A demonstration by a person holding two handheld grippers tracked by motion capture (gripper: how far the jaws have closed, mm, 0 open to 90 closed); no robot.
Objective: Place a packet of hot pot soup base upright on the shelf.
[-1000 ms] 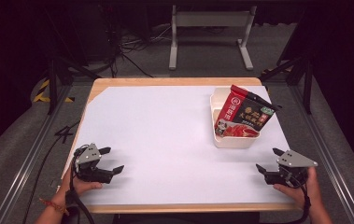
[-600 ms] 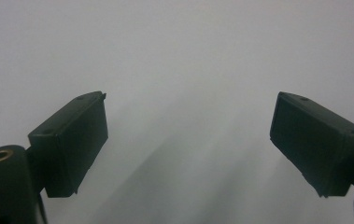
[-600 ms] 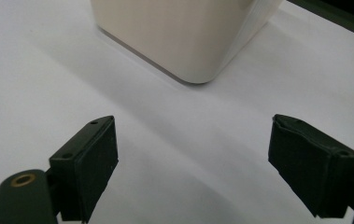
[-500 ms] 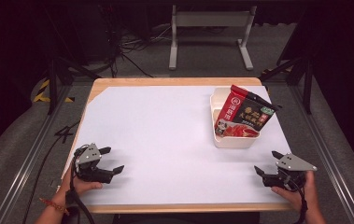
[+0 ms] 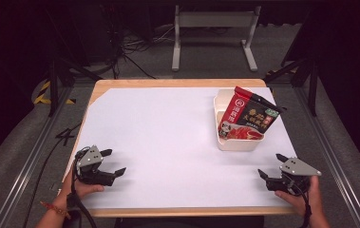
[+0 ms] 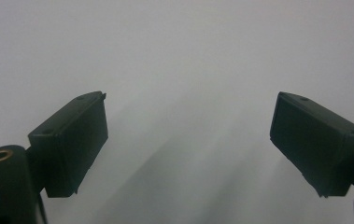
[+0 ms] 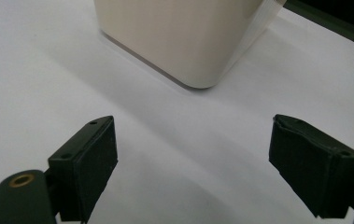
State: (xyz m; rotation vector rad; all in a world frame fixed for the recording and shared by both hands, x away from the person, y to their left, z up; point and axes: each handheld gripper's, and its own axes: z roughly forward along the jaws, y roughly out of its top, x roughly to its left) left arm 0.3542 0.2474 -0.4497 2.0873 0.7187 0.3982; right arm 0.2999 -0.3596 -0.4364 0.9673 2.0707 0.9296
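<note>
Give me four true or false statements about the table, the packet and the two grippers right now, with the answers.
1. The red and black packet sits in the cream tray. True.
2. The left gripper holds the packet. False: it is open, holding nothing, over bare white table.
3. The right gripper is open, near the tray. True.
4. The tray is on the table's left side. False: it is at the right, toward the far edge.
</note>
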